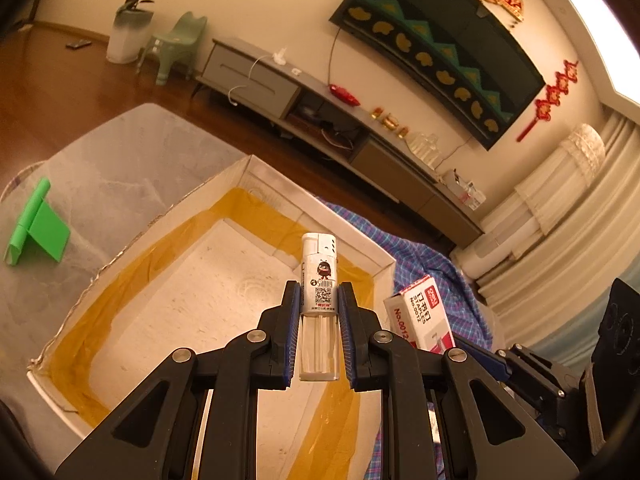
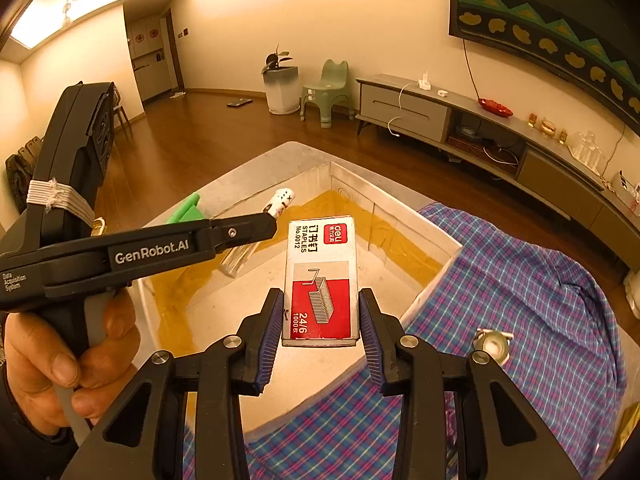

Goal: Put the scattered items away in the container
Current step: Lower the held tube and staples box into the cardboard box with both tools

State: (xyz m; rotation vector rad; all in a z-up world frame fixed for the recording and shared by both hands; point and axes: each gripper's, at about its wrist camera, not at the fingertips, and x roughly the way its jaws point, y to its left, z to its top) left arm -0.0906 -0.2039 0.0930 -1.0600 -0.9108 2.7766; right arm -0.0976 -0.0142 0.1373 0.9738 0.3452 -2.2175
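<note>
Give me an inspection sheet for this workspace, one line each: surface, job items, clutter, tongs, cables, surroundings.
Surface: grey table, partly covered by a plaid cloth.
Job's things: open white box with yellow tape inside; lighter and staples box, both held above it.
Clutter: green stand on the table left of the white box; small round metal piece on the plaid cloth.
Tongs: left tongs shut on the lighter; right tongs shut on the staples box.
Cables: white cable hanging off the TV cabinet.
Surroundings: wooden floor, green chair, potted plant.
</note>
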